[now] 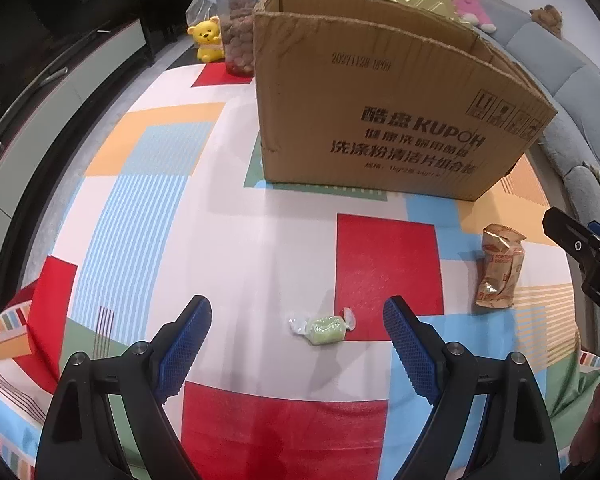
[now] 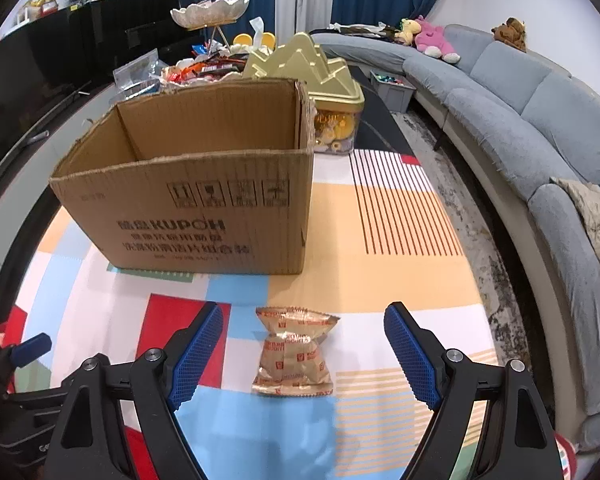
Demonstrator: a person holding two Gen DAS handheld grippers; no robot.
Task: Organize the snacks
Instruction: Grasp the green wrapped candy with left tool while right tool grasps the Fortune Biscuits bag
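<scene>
Two hand-held tools hover over a table [image 1: 236, 240] covered in a bright patchwork-print cloth of red, blue, orange and white blocks. The left tool [image 1: 298, 316] has its blue ridged pads spread wide apart with nothing between them touching; just ahead of it lies a small green candy [image 1: 323, 329] in a clear twist wrapper, resting flat on the cloth between the lines of the two pads. The right tool [image 2: 303, 322] is likewise spread wide and grips nothing; a gold foil snack packet [image 2: 294, 354] with red printing lies on the cloth between its pads, crimped ends pointing away from and toward the camera. Both snacks sit in front of an open cardboard box [image 2: 204, 208] with its flaps up, which looks like the place they belong. The candy is probably very light and small, with a slippery film wrapper and a firm middle; pinching across its green body, not the flimsy twisted ends, seems safest. The packet looks light, crinkly and partly air-filled, perhaps holding something crumbly, so a gentle squeeze across its plump middle should hold it without crushing. Beyond the box are a jar of snacks [image 1: 236, 36], a yellow bear figure [image 1: 208, 38] and a grey sofa [image 2: 540, 112].
</scene>
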